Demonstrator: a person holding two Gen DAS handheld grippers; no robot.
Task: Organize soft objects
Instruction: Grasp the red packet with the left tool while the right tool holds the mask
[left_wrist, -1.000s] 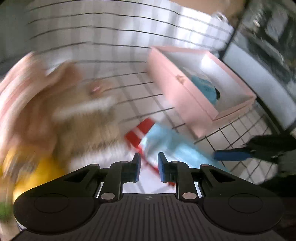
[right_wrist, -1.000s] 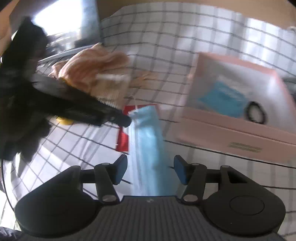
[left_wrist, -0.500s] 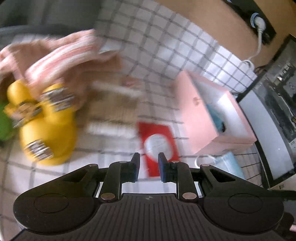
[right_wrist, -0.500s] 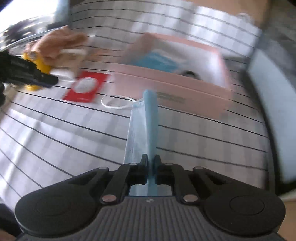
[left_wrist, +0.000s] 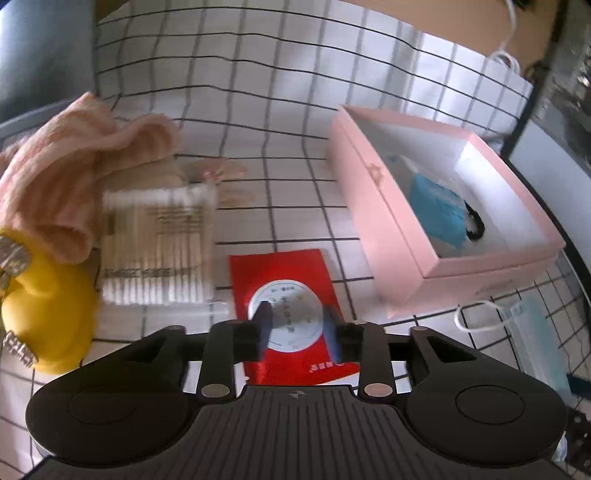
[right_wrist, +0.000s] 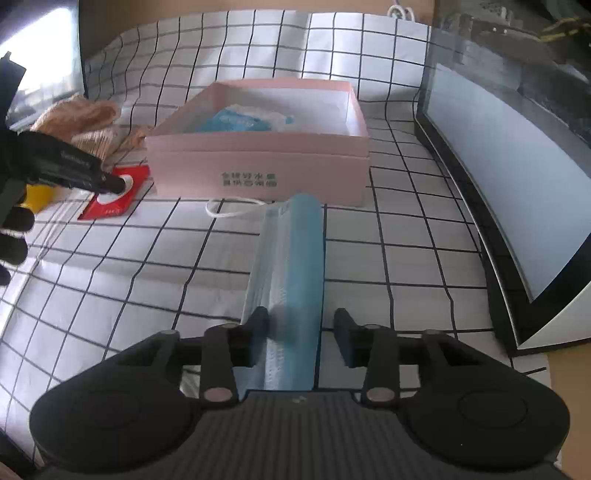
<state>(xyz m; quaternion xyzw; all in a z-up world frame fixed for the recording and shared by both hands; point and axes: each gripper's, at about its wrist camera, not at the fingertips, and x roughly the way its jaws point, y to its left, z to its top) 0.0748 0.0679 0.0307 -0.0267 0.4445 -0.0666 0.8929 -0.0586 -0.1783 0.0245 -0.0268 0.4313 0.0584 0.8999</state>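
Note:
A pink open box (left_wrist: 436, 206) (right_wrist: 258, 162) holds a blue packet (left_wrist: 439, 206) (right_wrist: 236, 120) and a black hair tie (left_wrist: 474, 225). A stack of blue face masks (right_wrist: 291, 280) (left_wrist: 535, 343) lies on the checked cloth in front of the box. My right gripper (right_wrist: 301, 332) is open, its fingers either side of the masks' near end. My left gripper (left_wrist: 297, 325) is open, low over a red packet (left_wrist: 291, 314) (right_wrist: 118, 195). The left gripper also shows in the right wrist view (right_wrist: 110, 182).
A pink knitted cloth (left_wrist: 74, 158) (right_wrist: 81, 118), a pack of cotton swabs (left_wrist: 159, 240) and a yellow item (left_wrist: 44, 310) lie left of the red packet. A dark framed panel (right_wrist: 517, 177) stands along the right edge.
My right gripper was shut on the masks half a second ago and has opened; the masks now lie on the cloth. My left gripper opened and moved over the red packet.

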